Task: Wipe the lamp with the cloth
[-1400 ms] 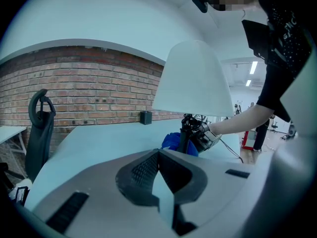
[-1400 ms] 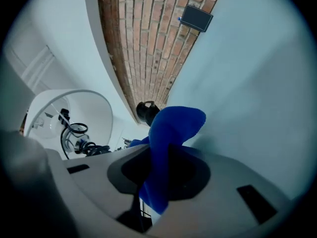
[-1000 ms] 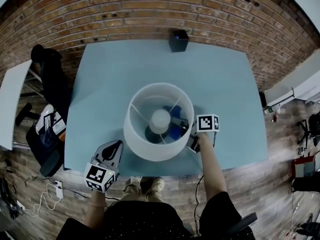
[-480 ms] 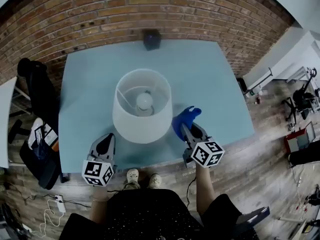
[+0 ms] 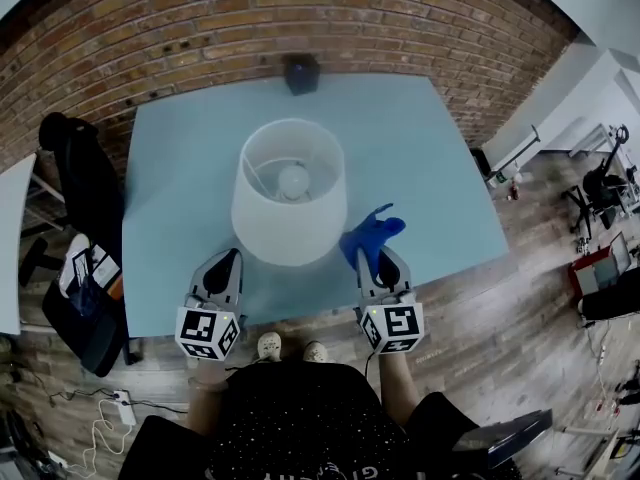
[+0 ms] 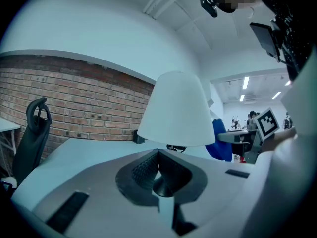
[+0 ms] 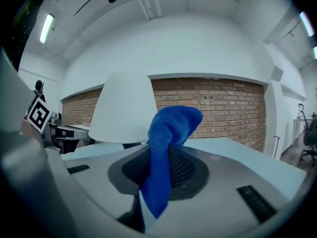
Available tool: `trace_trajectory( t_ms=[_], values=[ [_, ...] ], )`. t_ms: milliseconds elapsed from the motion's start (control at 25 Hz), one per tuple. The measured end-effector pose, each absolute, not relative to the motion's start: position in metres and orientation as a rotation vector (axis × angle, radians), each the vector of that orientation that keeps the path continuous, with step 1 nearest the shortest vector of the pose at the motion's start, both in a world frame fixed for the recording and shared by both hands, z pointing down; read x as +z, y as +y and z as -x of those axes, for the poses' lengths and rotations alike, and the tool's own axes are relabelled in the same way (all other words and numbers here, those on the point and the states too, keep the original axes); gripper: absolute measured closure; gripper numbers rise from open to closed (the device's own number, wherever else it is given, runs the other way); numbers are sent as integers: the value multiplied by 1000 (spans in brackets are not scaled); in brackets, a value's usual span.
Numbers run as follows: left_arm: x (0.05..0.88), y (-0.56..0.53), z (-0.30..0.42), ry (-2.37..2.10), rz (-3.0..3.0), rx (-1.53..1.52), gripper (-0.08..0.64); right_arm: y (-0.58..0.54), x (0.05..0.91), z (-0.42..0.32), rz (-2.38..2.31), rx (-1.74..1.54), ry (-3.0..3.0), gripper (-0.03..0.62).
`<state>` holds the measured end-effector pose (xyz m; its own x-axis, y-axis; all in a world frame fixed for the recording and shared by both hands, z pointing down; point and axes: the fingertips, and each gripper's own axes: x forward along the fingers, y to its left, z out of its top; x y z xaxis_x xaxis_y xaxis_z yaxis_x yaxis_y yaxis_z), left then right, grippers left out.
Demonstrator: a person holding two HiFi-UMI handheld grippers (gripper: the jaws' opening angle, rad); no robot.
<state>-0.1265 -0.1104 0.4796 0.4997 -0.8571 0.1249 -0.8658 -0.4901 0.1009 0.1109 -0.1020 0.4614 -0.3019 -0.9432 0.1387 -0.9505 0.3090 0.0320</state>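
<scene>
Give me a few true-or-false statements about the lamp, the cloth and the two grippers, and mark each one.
1. The right gripper holds a blue cloth. True.
2. The left gripper is clamped on the lamp's shade. False: it is shut on nothing, with the lamp standing ahead of it.
3. The lamp lies on its side. False: it stands upright on the table, and the bulb shows from above.
4. The shade is white. True.
5. A small black box sits at the table's near edge. False: it is at the far edge, by the brick wall.
</scene>
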Motion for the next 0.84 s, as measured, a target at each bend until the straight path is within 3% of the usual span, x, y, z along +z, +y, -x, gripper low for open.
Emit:
trace_trajectory(
  t_ms=[840],
  values=[
    [474,-107,125,-1461,-2629,76,552,-88,461,-103,-1822,13,-2348,509]
  ],
)
